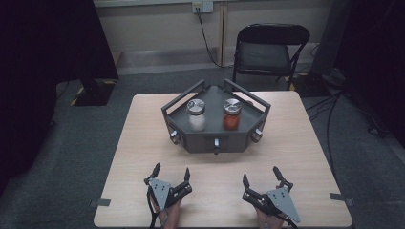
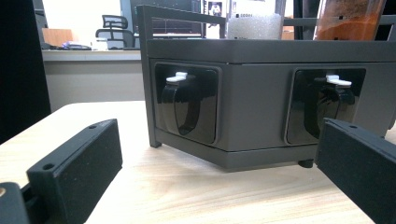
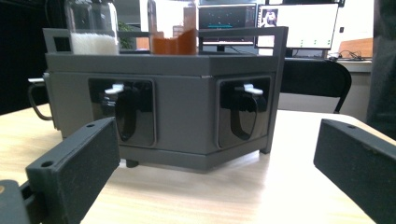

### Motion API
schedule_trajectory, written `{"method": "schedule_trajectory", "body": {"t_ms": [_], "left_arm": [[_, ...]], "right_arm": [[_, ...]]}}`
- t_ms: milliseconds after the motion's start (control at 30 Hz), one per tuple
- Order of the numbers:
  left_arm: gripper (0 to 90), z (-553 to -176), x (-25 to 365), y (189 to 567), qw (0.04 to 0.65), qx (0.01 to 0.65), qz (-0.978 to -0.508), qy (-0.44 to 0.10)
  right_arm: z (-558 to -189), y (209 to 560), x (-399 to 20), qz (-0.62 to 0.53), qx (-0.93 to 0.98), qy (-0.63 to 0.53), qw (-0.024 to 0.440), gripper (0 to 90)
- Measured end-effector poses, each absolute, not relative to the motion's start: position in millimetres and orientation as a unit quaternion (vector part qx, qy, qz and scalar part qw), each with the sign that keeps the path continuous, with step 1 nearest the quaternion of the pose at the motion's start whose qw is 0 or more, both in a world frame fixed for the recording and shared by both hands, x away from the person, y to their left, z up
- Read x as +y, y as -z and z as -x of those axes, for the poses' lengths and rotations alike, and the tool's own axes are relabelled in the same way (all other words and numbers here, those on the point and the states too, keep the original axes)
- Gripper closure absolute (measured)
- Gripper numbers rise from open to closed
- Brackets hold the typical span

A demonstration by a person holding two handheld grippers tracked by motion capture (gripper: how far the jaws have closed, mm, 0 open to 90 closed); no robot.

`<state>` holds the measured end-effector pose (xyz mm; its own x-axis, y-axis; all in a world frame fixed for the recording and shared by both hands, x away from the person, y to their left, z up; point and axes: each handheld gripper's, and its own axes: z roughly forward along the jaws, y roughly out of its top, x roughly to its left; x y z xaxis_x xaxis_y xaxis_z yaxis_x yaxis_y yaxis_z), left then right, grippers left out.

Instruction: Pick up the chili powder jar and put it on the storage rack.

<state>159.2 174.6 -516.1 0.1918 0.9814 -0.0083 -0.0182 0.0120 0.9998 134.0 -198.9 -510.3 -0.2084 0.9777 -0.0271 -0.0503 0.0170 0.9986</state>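
Surroundings: carpeted room lying around a pale wooden table (image 1: pixel 296 157), with a folding chair (image 1: pixel 270 50) standing beyond its far edge.
Rack: a dark grey angled caddy (image 1: pixel 215 138) is sitting at the middle of the table, well ahead of both tools, its front faces carrying small handles (image 2: pixel 187 105).
Jars: a white-filled jar (image 1: pixel 196 114) and a red-filled jar (image 1: pixel 231 113) are standing upright side by side on the caddy's top deck, near each other but apart.
Left gripper (image 1: pixel 171 172): resting near the table's front edge, jaws spread wide and gripping nothing.
Right gripper (image 1: pixel 261 174): lying likewise near the front edge, jaws spread, nothing between them.
Step in hand: judging by the pose, the work is only starting; both tools are waiting short of the caddy.
Next move: likely calling for one tool travelling forward and rising to deck height, keeping its jaws apart to straddle a jar or a handle squarely before pinching.
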Motion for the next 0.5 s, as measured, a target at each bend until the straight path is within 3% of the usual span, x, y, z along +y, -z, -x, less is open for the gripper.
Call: {"method": "schedule_trajectory", "body": {"t_ms": [500], "left_arm": [[0.3,-159.2,174.6,516.2,0.553,0.447,-0.538,-0.452]], "right_arm": [[-135.6,514.4,-199.9,-0.439,0.543,-0.551,0.457,0.0]]}}
